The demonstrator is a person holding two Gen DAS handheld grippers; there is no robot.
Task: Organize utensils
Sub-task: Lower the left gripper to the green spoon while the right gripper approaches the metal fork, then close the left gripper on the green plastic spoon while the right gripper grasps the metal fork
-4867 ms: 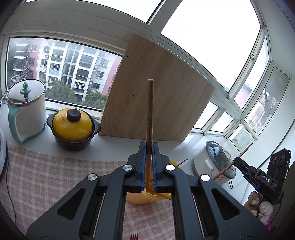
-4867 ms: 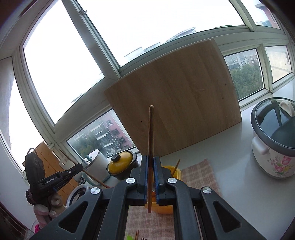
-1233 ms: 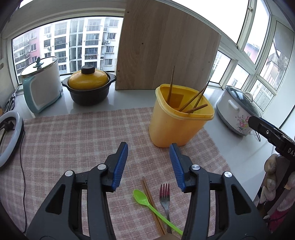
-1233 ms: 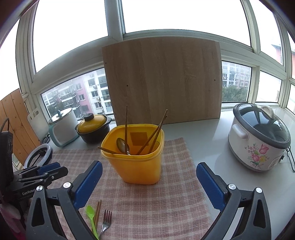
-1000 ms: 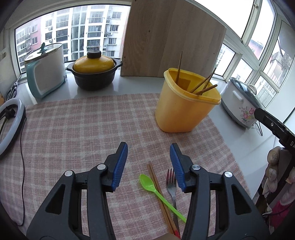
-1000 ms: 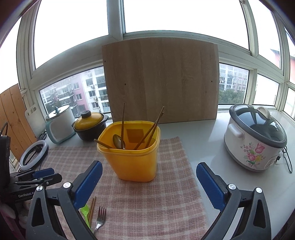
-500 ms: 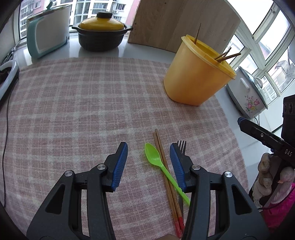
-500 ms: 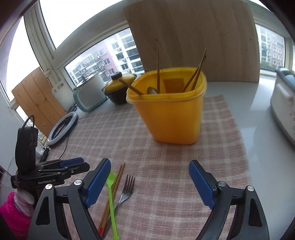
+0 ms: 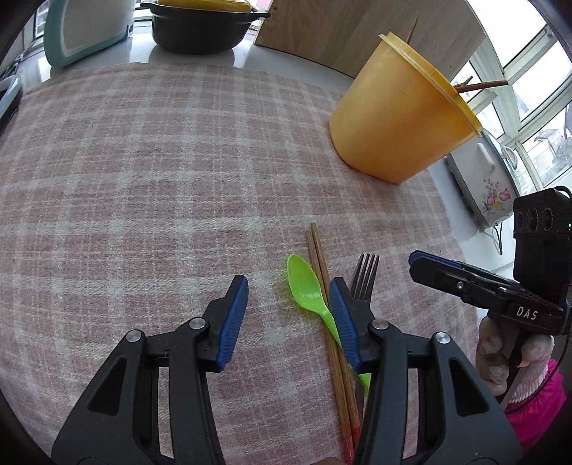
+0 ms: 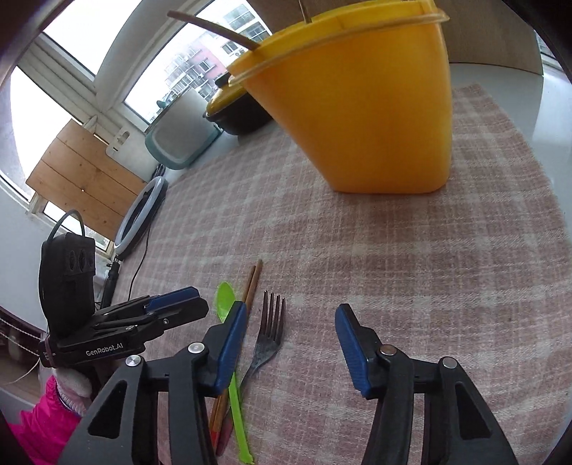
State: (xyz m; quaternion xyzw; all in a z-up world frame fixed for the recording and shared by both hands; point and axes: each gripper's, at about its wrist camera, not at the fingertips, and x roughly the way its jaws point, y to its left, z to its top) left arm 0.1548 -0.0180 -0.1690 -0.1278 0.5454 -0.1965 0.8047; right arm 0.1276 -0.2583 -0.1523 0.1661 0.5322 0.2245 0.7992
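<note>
A green plastic spoon (image 9: 306, 282), a pair of wooden chopsticks (image 9: 319, 257) and a metal fork (image 9: 364, 272) lie side by side on the pink checked cloth (image 9: 161, 161). My left gripper (image 9: 287, 291) is open and empty, low over the cloth, its right finger over the spoon's handle. My right gripper (image 10: 290, 323) is open and empty, with the fork (image 10: 270, 331) between its fingers; the spoon (image 10: 226, 298) and chopsticks (image 10: 252, 282) lie beside its left finger. A yellow holder (image 9: 397, 118) with chopsticks stands behind; it fills the right wrist view (image 10: 361, 100).
A black pot with a yellow lid (image 9: 200, 25), a teal kettle (image 9: 85, 32) and a wooden board (image 9: 357, 32) stand at the back. A flowered rice cooker (image 9: 482, 179) is right of the cloth. A ring light (image 10: 137, 214) lies at the left.
Both grippers let go of the chopsticks they held, opened, and dropped down toward the utensils on the cloth. The right gripper's jaws have narrowed a little around the fork.
</note>
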